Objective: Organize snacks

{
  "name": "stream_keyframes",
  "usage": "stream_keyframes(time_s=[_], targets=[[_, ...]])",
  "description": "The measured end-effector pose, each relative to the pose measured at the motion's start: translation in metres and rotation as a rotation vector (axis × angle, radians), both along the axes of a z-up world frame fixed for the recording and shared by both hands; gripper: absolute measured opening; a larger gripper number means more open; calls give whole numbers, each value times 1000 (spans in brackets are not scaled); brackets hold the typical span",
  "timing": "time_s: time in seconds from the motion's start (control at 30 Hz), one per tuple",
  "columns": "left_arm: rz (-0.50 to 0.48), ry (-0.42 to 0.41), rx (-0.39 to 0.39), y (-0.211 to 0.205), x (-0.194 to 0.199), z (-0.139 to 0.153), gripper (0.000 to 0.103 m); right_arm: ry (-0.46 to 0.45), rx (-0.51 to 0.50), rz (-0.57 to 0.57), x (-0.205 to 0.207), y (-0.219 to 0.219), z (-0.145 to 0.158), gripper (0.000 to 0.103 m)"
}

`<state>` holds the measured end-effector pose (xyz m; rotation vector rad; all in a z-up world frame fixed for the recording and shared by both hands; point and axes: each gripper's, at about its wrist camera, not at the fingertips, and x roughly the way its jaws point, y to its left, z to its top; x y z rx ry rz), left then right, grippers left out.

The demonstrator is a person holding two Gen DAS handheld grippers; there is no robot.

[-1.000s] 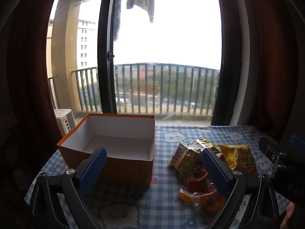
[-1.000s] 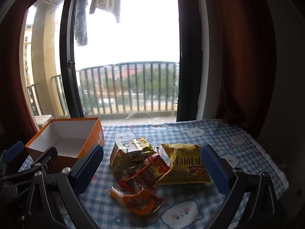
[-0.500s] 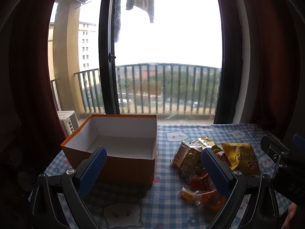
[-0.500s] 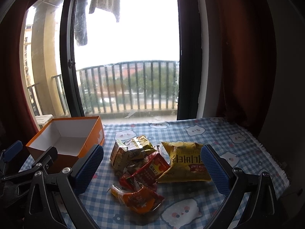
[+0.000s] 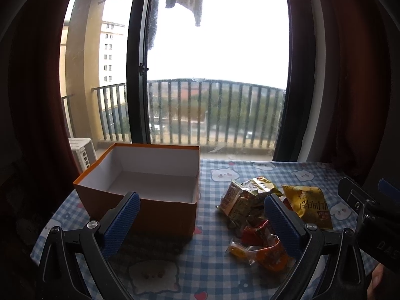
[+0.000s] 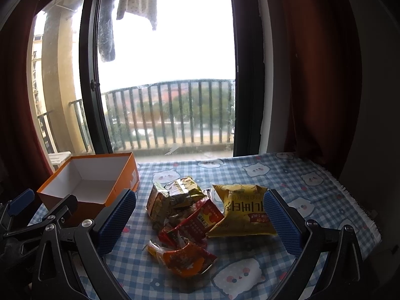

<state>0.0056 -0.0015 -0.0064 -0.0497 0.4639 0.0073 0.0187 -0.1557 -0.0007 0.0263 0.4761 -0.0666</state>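
An open orange box with a white inside stands empty on the left of the table; it also shows in the right wrist view. A pile of snack packets lies right of it: a yellow bag, greenish packets, red packets and an orange packet. The pile also shows in the left wrist view. My left gripper is open and empty, held above the table before the box. My right gripper is open and empty, held above the pile.
The table wears a blue checked cloth with bear prints. Its right edge has a fringe. Dark red curtains flank a glass balcony door behind the table. The right gripper's body shows at the left wrist view's right edge.
The left wrist view has shifted so the box and snacks sit a little further right in frame. The right wrist view has barely moved. Both grippers stay open.
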Motion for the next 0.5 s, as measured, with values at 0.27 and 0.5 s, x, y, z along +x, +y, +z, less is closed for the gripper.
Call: stream_keyframes(time_s=[0.27,0.5], targets=[[-18,-11,19,-4,0,-2,100,-7,12,-5,1,-3,1,103],[-74,1,32,-21,8,-11,100,14,3,14,11,-4,-7,103]])
